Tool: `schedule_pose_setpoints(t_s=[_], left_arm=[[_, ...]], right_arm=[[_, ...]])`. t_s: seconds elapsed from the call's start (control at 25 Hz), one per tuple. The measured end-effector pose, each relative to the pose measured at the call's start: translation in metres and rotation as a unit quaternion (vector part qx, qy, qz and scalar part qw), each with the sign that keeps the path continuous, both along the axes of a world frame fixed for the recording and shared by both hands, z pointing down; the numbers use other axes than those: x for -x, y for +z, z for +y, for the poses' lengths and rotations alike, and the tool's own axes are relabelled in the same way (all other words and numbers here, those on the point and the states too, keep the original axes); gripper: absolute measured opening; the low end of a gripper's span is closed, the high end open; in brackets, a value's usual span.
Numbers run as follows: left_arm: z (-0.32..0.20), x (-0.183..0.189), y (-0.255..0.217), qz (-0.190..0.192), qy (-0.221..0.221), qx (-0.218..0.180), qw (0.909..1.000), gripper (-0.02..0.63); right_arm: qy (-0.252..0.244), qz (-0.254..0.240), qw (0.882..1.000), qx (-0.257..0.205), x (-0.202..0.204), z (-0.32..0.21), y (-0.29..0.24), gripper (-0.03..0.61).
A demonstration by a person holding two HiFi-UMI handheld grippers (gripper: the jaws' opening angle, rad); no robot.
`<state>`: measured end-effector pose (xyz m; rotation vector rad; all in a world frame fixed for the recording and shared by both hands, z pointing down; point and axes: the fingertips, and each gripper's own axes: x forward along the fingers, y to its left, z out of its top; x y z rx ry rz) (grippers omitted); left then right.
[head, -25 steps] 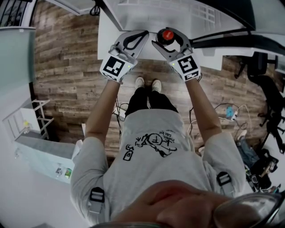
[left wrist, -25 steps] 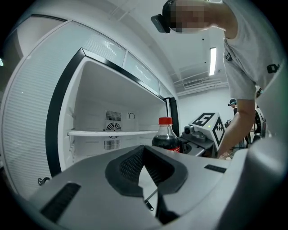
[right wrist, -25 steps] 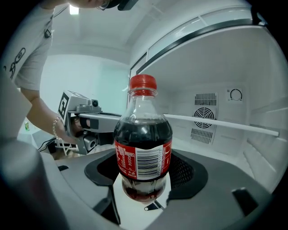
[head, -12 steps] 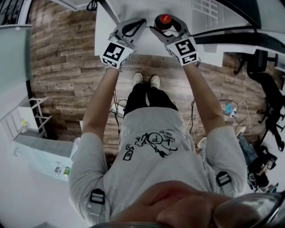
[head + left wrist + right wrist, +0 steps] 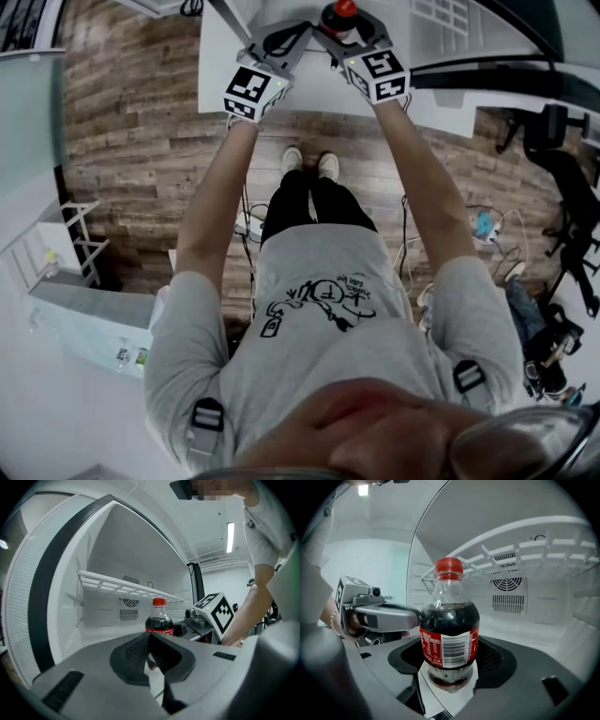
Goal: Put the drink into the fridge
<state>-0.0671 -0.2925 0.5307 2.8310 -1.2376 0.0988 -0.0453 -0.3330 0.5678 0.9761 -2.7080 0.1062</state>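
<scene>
The person is standing in a room that is looking like an office or a lab more than a home kitchen. A black office chair (image 5: 561,173) is sitting on the wooden floor (image 5: 131,141), loose wires (image 5: 466,223) are lying near it, and a long light (image 5: 229,537) is shining from a plain white ceiling. A white fridge (image 5: 101,550) is standing open in front of the person.

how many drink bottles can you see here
1. The cola bottle is held upright in the right gripper's jaws at the open fridge. Tiny items on a side shelf are unclear.
</scene>
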Motion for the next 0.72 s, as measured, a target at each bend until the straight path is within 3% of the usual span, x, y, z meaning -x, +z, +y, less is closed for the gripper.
schedule_pose_setpoints(t_s=[0.72], left_arm=[[-0.037,-0.002,0.029,0.014,-0.024,0.021,0.9994,0.002]], right_arm=[[0.050,-0.014,0.998,0.039,0.001,-0.031,0.057,0.322]])
